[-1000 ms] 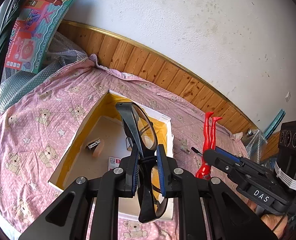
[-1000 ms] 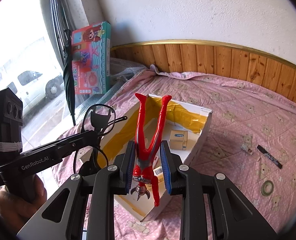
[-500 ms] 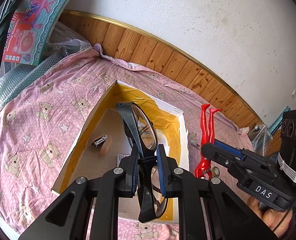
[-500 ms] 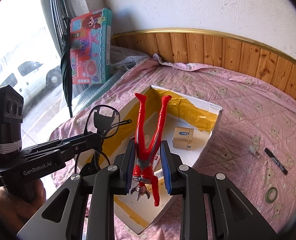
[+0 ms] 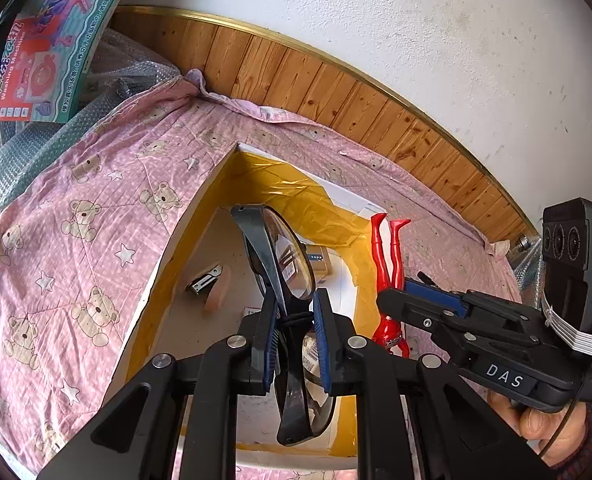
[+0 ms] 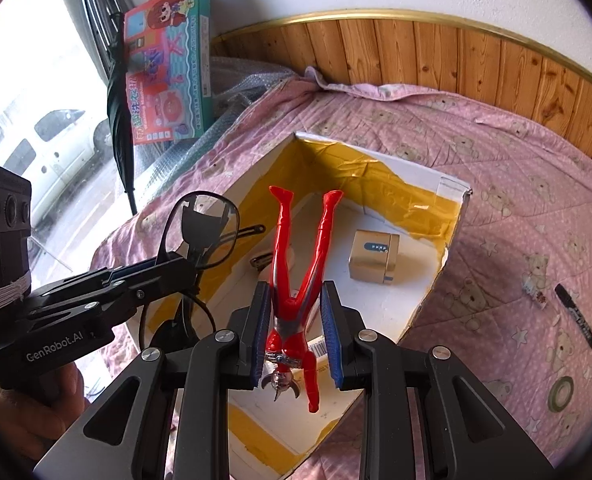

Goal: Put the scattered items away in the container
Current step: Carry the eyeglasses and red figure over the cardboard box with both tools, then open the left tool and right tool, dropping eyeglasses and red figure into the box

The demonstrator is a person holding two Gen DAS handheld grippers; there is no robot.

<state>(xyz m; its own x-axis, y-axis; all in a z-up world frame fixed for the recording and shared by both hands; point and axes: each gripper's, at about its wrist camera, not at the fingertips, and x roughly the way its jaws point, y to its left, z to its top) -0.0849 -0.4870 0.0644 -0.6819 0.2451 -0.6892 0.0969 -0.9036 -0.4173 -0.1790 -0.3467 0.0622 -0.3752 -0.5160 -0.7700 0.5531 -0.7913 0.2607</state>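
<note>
Roughly halfway I'd say: the box (image 6: 451, 216) already has a stapler (image 5: 204, 280) and a small gold carton (image 6: 373, 258) inside. The left gripper (image 5: 294, 338) is clamped on the glasses (image 5: 286, 276) and the right gripper (image 6: 296, 334) on the red figure (image 6: 297, 280), both over the box. A marker (image 6: 575, 316) and a tape roll (image 6: 560, 393) lie out on the bedspread (image 6: 515, 168) around 3 o'clock of the box.

- Box (image 6: 453, 190): white outside, yellow tape lining inside.
- Figure (image 6: 296, 280): red with grey-silver strip on torso.
- Glasses (image 5: 286, 276): black frame, clear lenses.
- Grippers: black bodies, blue pads (image 5: 320, 336).
- Sheet (image 5: 96, 216): pink, dotted, printed with tan bears and white stars.
- Small carton (image 6: 373, 256): tan, blue mark on top.
- Marker (image 6: 575, 322): black.
- Wall panel (image 6: 475, 56): brown wood, gold trim.
- Wall (image 5: 375, 20): white.
- Toy box (image 6: 168, 64): teal and pink.
</note>
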